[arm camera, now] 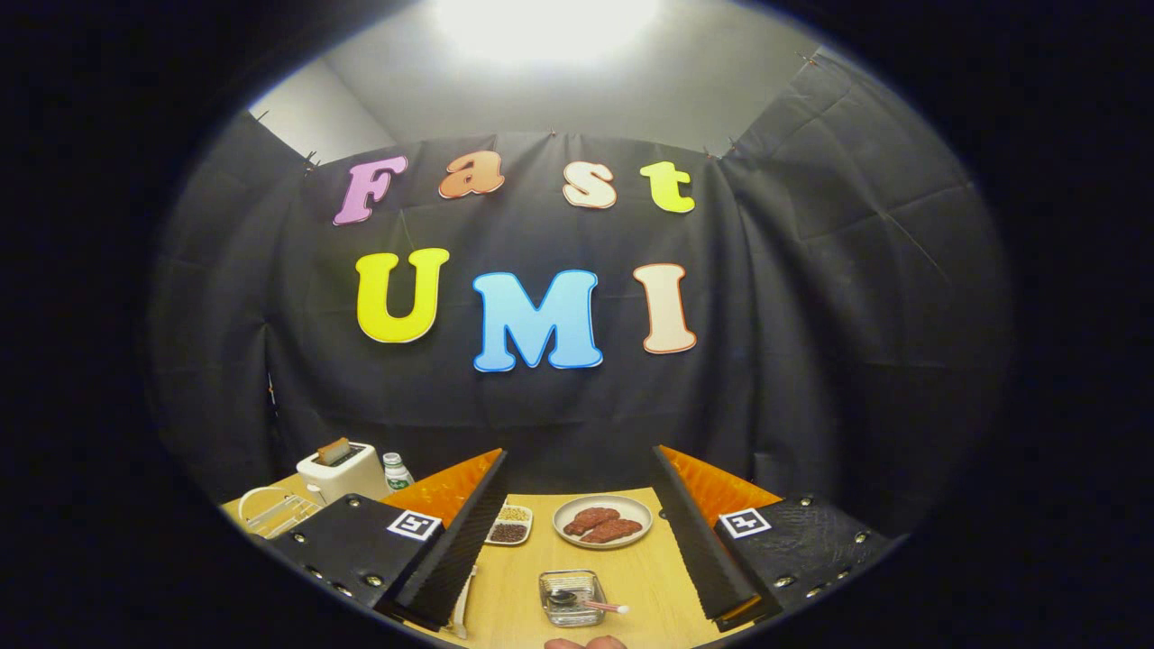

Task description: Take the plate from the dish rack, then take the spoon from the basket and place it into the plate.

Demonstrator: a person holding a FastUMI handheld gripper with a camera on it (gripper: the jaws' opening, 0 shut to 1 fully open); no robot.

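Hovering above the near edge of the worktop, the hand-held gripper has its fingers spread wide and holds nothing. Between the fingers, near and low, sits the basket, a small clear container with the spoon lying in it, bowl to the left and pale handle running right, so its long axis lies across the gripper's line of reach. The rack stands far left, beyond the left finger, with a white edge that may be the plate just beside that finger; I cannot tell for sure. Farther off, between the fingers, are a dish of meat and a small tray. A toaster and bottle stand far left. The first move, by my judgement, swings left toward the rack.
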